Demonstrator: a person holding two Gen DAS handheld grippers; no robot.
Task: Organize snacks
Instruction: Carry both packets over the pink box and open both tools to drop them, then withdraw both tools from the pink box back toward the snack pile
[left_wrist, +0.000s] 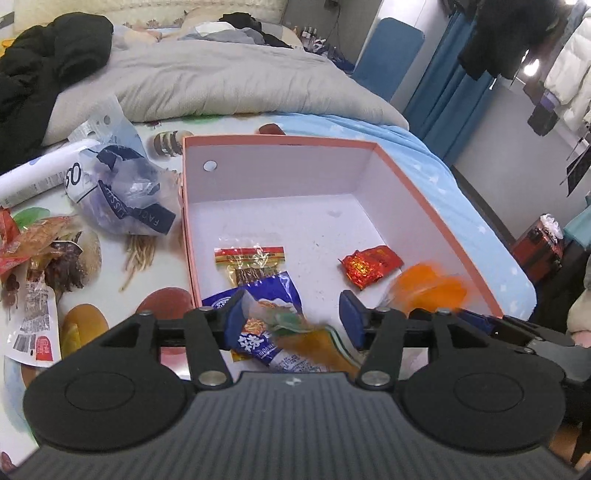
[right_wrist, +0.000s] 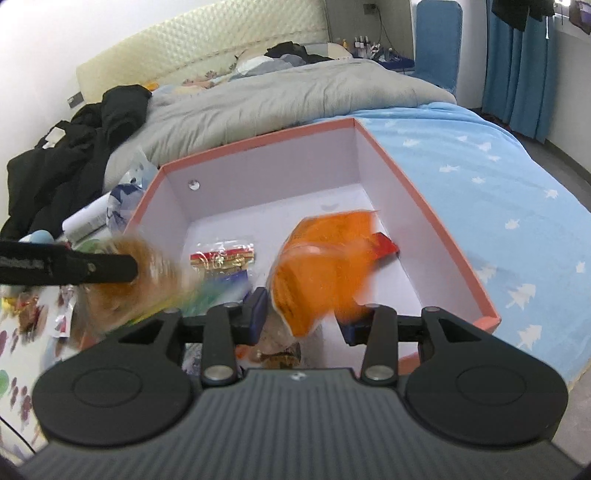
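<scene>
The left claw (left_wrist: 293, 319) is seen nearest the lens, its jaws parted, with a blurred yellow-green packet (left_wrist: 314, 338) between them; the pads are not pressed on it. Beneath lies a blue snack packet (left_wrist: 264, 295) in the near part of the pink box (left_wrist: 436, 214) on the bed. A clear packet with a yellow-red header (left_wrist: 249, 260) is seen at twelve o'clock from the blue one, a red packet (left_wrist: 369, 266) at two o'clock. The right claw (right_wrist: 302, 317) is held partly open around a blurred orange packet (right_wrist: 325, 266) over the box; whether it is gripped cannot be told. Loose snacks (left_wrist: 33, 258) are left at nine o'clock, outside the box.
</scene>
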